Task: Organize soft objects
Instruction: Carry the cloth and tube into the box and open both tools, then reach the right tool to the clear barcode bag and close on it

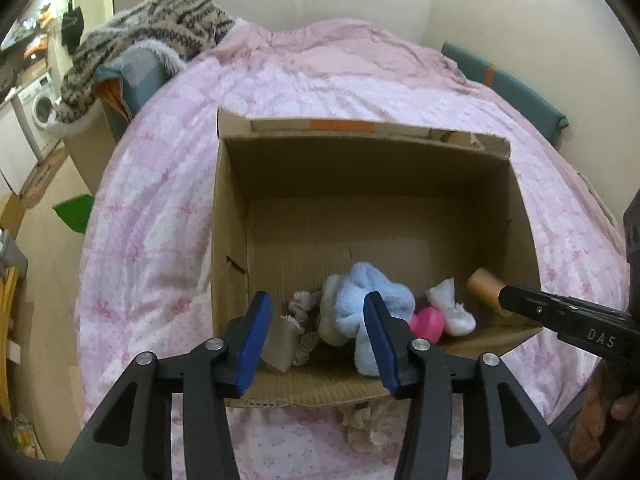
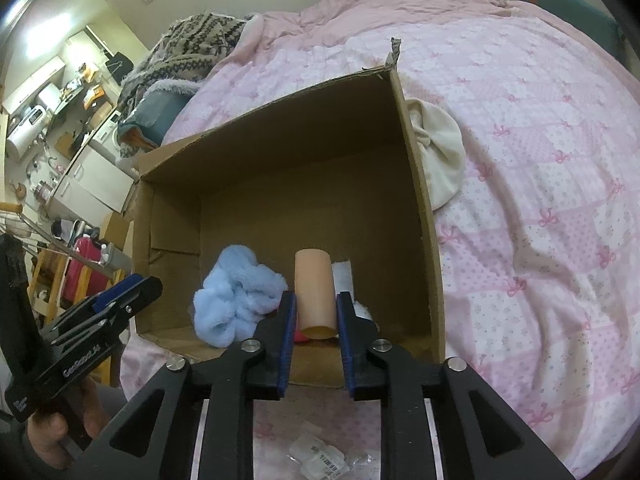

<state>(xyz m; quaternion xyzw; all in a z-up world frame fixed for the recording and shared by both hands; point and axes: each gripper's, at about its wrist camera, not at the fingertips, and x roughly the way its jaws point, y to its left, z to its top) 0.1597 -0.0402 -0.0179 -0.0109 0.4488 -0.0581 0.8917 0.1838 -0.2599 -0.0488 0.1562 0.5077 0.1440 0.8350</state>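
In right jaws: peach tube (image 2: 315, 292) (smooth)

Home, small one-room flat by the look of it. Bed takes up most of both views: pink quilt (image 1: 320, 92) with a bow print, patterned knit blanket (image 1: 152, 28) heaped at upper left, teal headboard (image 1: 516, 88) at upper right against a plain wall. Open cardboard box (image 1: 232, 216) sits on the quilt. Far left of the left wrist view: a front-loading washer (image 1: 38, 106) under a counter. Upper left of the right wrist view: what seems to be a kitchenette, white cabinets (image 2: 86, 176) and cluttered worktop, too small and warped to name items. Red suitcase (image 2: 86, 270) at the left edge.
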